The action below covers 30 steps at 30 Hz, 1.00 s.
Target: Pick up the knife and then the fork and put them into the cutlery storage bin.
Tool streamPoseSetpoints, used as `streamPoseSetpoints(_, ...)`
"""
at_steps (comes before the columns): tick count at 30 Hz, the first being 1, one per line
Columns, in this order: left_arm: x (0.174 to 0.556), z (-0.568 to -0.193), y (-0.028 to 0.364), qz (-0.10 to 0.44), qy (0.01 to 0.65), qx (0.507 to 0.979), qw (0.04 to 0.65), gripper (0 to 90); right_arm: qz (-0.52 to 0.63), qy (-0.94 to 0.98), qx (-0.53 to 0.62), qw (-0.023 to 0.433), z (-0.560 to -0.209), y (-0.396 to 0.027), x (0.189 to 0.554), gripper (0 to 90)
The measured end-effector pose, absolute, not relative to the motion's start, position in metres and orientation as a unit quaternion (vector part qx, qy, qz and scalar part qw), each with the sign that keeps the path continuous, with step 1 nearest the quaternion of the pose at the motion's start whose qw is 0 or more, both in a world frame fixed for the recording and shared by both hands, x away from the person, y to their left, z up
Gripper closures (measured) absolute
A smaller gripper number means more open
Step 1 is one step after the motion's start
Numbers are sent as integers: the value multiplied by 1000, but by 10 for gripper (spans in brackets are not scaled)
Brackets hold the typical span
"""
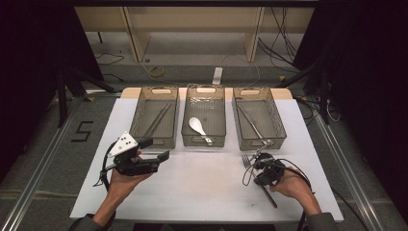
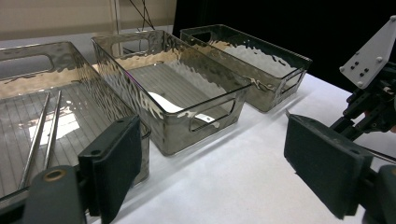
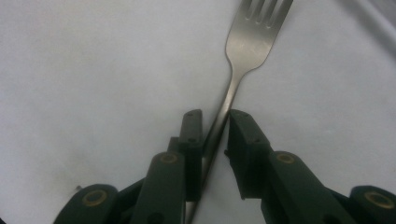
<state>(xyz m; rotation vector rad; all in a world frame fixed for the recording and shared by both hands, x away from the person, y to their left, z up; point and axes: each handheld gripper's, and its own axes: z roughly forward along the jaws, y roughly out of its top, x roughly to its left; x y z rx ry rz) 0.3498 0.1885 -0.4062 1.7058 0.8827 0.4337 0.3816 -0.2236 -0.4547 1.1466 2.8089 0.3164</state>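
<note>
High view: the right gripper [image 1: 260, 162] is down on a fork [image 1: 248, 160] lying on the table [image 1: 202, 187] below the right bin [image 1: 255, 118], presumably its sorting slot. Left gripper view: jaws wide, empty, parked. Right gripper view: jaws narrow, astride the handle, not clearly pinching.

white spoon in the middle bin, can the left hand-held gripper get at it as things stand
Probably yes. The left hand-held gripper is open and empty, just in front of the bins. The middle bin has no lid, and the white spoon lies alone near its front wall.
</note>
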Motion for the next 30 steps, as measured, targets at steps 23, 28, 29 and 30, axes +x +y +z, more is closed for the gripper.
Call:
streamPoseSetpoints(23, 350, -406, 189, 185, 373, 722, 553, 188, 99, 926, 361, 51, -454, -222, 383, 854)
streamPoseSetpoints(28, 350, -406, 188, 184, 373, 722, 553, 188, 103, 926, 359, 57, -451, -224, 383, 855)
streamPoseSetpoints(29, 350, -406, 188, 185, 373, 722, 553, 188, 108, 925, 360, 59, -450, -224, 383, 855)
streamPoseSetpoints(30, 350, -406, 189, 185, 373, 722, 553, 188, 109, 924, 361, 60, -448, -225, 383, 855)
